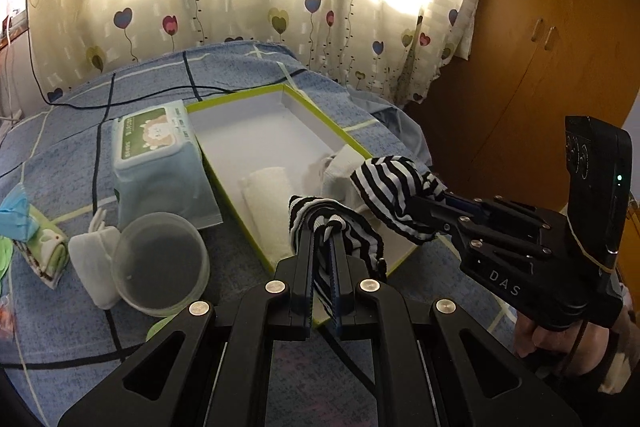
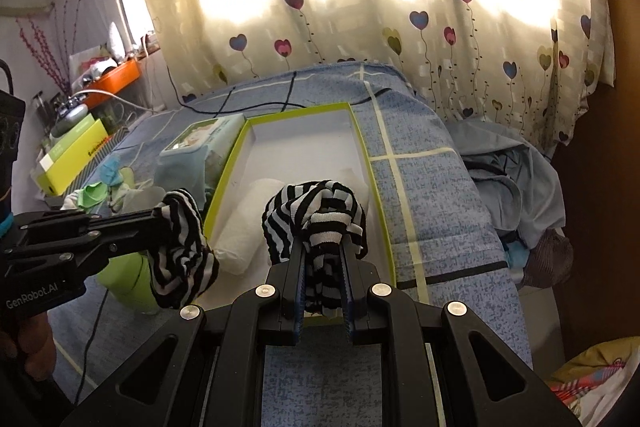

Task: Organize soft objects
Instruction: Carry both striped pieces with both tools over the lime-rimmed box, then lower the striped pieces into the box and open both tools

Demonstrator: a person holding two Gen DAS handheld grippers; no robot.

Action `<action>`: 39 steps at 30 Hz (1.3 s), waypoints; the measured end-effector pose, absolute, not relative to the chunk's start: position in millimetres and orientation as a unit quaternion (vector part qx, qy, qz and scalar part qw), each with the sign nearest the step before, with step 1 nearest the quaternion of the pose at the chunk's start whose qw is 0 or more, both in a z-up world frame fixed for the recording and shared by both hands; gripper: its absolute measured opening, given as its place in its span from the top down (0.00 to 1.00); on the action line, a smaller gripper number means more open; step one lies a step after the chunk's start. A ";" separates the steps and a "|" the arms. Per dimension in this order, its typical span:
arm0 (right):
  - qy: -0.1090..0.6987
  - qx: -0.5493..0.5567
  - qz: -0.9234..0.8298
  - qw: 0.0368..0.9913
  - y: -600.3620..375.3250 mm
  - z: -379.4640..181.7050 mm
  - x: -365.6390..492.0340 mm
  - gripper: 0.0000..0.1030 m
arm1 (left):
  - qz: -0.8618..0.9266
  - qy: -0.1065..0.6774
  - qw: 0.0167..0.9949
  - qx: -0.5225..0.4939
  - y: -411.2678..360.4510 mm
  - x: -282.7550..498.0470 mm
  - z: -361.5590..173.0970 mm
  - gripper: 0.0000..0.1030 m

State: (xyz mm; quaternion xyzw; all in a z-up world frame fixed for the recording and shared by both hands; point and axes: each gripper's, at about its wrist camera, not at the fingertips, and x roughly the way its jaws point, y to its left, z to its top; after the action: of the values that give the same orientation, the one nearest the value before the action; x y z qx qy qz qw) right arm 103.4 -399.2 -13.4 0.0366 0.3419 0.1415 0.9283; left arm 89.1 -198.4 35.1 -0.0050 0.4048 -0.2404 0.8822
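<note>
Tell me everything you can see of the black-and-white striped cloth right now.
The black-and-white striped cloth looks like a thin, stretchy knit with a ribbed band, bunched and crumpled. Both grippers are shut on it: the left gripper pinches one end and the right gripper clamps the other, which bulges above its fingers. It hangs slack between them, off the bed, over the near end of the green-rimmed white cardboard box, just above the rolled white towel lying inside. Whether it brushes the towel is unclear.

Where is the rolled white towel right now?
The rolled white towel lies inside the green-edged box, at its near end, in the left wrist view just left of the striped cloth. The wipes pack is outside the box's left wall.
</note>
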 end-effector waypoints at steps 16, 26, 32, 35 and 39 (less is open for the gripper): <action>0.370 0.039 0.152 0.916 -394.3 -33.1 152.5 0.86 | -0.222 0.463 0.858 -0.021 -213.8 130.6 -0.3 0.93; 0.371 0.031 0.158 0.915 -387.5 -30.6 174.7 0.86 | -0.185 0.454 0.871 -0.028 -207.1 157.5 -2.6 0.93; 0.365 0.023 0.154 0.918 -387.5 -26.7 164.0 0.57 | -0.194 0.447 0.872 -0.029 -207.0 157.9 -0.4 0.93; 0.358 0.028 0.153 0.921 -390.4 -22.9 155.7 0.55 | -0.201 0.441 0.874 -0.027 -208.5 155.2 3.4 0.92; 0.352 0.035 0.146 0.924 -395.8 -18.8 147.0 0.54 | -0.207 0.427 0.880 -0.032 -206.0 149.2 10.9 0.79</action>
State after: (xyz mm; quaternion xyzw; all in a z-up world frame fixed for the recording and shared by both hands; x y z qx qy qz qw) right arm 147.0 -395.8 -18.8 0.0346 0.3518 0.1460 0.9240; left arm 149.2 -206.0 10.9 -0.0319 0.4272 -0.2070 0.8796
